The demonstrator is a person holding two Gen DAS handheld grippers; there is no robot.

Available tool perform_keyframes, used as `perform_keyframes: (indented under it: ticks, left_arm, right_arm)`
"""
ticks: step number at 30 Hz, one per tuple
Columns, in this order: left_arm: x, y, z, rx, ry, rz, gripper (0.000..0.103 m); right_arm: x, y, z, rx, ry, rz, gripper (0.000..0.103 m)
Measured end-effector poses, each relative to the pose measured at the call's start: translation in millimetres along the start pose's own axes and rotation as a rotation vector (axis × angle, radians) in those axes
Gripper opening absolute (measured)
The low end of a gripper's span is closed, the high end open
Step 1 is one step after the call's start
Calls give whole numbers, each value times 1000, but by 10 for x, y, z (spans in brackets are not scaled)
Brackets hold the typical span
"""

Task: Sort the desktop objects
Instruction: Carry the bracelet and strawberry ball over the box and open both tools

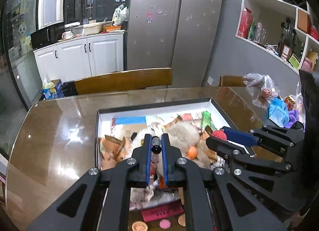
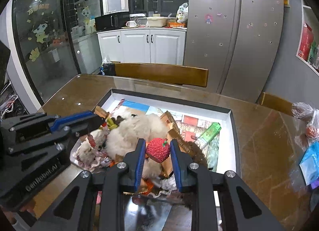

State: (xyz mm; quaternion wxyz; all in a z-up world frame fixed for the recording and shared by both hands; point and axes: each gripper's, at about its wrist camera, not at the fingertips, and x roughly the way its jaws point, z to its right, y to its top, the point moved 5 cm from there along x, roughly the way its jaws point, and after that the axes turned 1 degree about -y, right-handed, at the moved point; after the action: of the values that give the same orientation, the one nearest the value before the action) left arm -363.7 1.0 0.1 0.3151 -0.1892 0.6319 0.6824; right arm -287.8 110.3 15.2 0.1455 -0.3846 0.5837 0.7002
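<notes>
Red and bumpy, the toy lychee (image 2: 158,149) sits pinched between the blue pads of the right hand-held gripper (image 2: 156,151), just above the fluffy white plush (image 2: 135,129) in the box (image 2: 232,123) on the desk (image 2: 259,123). The left hand-held gripper (image 1: 156,147) is pressed nearly together on a string of beads (image 1: 156,145), which trails down between its fingers toward the plush below. The lychee is round and appears gripped near its widest part, so I judge a slight tilt or jolt could roll it out into the clutter. The bead string looks the greater risk: its hanging end could snag in the fur or drag neighbouring bits out of the box, and the two hand-held grippers work near each other, so a collision is possible. Only the right wrist view shows the green lighter (image 2: 210,132) ahead and to the right of the lychee; only the left wrist view shows the small orange ball (image 1: 191,152) just right of the left fingers, and round pink and copper discs (image 1: 139,226) beneath them.
</notes>
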Motion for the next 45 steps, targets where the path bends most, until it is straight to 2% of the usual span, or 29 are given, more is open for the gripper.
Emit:
perform_keyframes:
  ticks: [2, 10, 27, 29, 30, 31, 32, 34, 35, 37, 45]
  left_arm:
    - [19, 24, -21, -6, -10, 2, 10]
    - [142, 18, -32, 18, 26, -10, 10]
    - [150, -4, -21, 29, 45, -7, 10]
    - [140, -9, -36, 28, 60, -4, 12]
    - [134, -7, -45, 26, 77, -4, 15]
    - [124, 13, -68, 18, 109, -2, 33]
    - [105, 23, -109, 9, 153, 3, 58]
    - [31, 52, -214, -5, 232, 35, 80]
    - [-3, 64, -242, -15, 215, 46, 82]
    - [-35, 70, -264, -36, 173, 44, 84]
    - [-83, 57, -302, -36, 179, 43, 87]
  right_arm:
    - [24, 29, 23, -2, -4, 3, 26]
    - [143, 101, 43, -12, -10, -3, 26]
    - [164, 131, 82, 4, -18, 4, 26]
    - [125, 149, 86, 2, -32, 23, 30]
    - [114, 160, 86, 0, -42, 26, 46]
    - [94, 174, 97, 4, -56, 31, 71]
    - [76, 184, 106, 5, -70, 39, 74]
    - [24, 203, 140, -6, -134, 63, 77]
    - [-1, 213, 161, -11, -152, 68, 77]
    - [-51, 236, 198, 12, -134, 73, 81]
    - [-65, 258, 240, 27, -145, 66, 81]
